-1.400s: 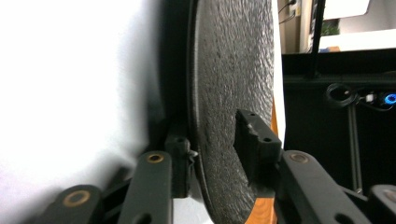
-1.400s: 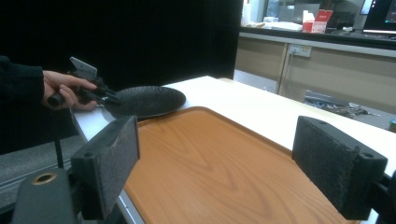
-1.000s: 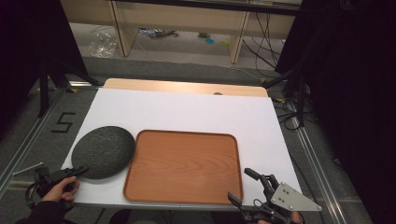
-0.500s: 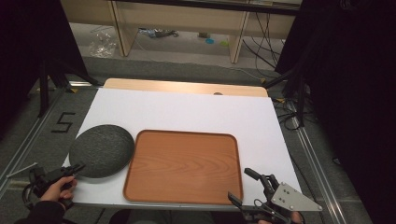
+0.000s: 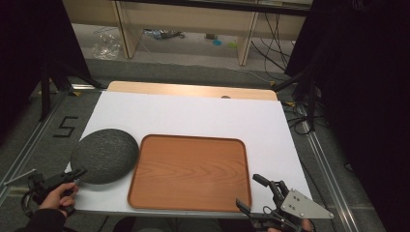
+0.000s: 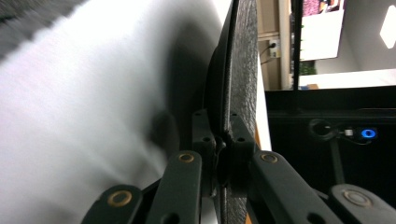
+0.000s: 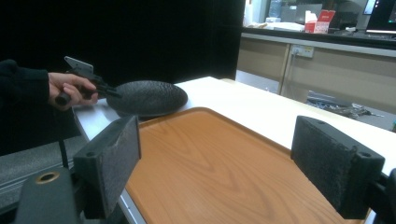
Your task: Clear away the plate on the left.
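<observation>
At table's left edge, left gripper [image 5: 72, 175] clenches dark plate [image 5: 104, 154] rim, dragged slightly outward; right gripper [image 5: 251, 193] idles agape by tray [image 5: 191, 171].

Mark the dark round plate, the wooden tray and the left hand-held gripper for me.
dark round plate [image 5: 104, 154], high view, middle of its textured top.
wooden tray [image 5: 191, 170], high view, bare centre of its floor.
left hand-held gripper [image 5: 76, 173], high view, jaw tips at the plate's near rim.

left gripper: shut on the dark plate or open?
Shut: left gripper jaws pinch the dark plate rim between them.
</observation>
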Demonstrator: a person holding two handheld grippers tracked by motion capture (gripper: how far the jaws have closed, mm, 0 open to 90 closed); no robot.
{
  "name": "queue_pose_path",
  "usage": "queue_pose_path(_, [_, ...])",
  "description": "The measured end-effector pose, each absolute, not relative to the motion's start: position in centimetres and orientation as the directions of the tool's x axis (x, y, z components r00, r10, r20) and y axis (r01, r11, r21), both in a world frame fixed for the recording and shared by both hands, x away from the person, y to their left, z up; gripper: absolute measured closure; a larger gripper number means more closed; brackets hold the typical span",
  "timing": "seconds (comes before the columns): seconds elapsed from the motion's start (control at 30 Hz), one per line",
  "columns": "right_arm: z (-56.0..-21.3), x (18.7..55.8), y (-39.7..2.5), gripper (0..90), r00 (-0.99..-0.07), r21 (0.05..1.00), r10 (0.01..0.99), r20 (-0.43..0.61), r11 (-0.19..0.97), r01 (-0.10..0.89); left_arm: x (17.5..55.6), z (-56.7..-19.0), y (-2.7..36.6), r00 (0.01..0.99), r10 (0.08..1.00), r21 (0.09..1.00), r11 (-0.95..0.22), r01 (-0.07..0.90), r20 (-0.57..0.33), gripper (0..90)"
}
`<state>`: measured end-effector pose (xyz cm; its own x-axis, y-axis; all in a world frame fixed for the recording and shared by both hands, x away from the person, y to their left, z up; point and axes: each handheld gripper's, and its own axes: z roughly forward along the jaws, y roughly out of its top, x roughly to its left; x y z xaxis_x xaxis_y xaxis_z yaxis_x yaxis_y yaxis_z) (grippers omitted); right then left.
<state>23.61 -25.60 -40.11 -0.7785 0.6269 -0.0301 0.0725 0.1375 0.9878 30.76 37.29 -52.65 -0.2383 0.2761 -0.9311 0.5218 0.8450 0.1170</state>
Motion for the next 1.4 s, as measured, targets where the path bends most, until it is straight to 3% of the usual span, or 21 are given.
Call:
queue_pose_path(0.33, [-40.2, 23.6, -25.4, 17.2, -0.784, 0.989, 0.620, -0.013, 0.122, 0.081, 30.8, -51.3, 36.9, -0.145, 0.184, 0.091, 0.865, 0.493, -0.972, 85.3])
queue_pose_path(0.9, [-40.1, 23.7, -25.5, 17.0, -0.778, 0.987, 0.628, -0.034, 0.144, 0.074, 31.1, -49.4, 33.6, -0.078, 0.152, 0.086, 0.837, 0.541, -0.985, 84.9])
queue_pose_path(1.4, [-40.1, 23.6, -25.5, 16.9, -0.787, 0.989, 0.616, -0.020, 0.128, 0.074, 32.0, -48.8, 28.1, -0.043, 0.189, 0.115, 0.747, 0.655, -0.981, 84.6])
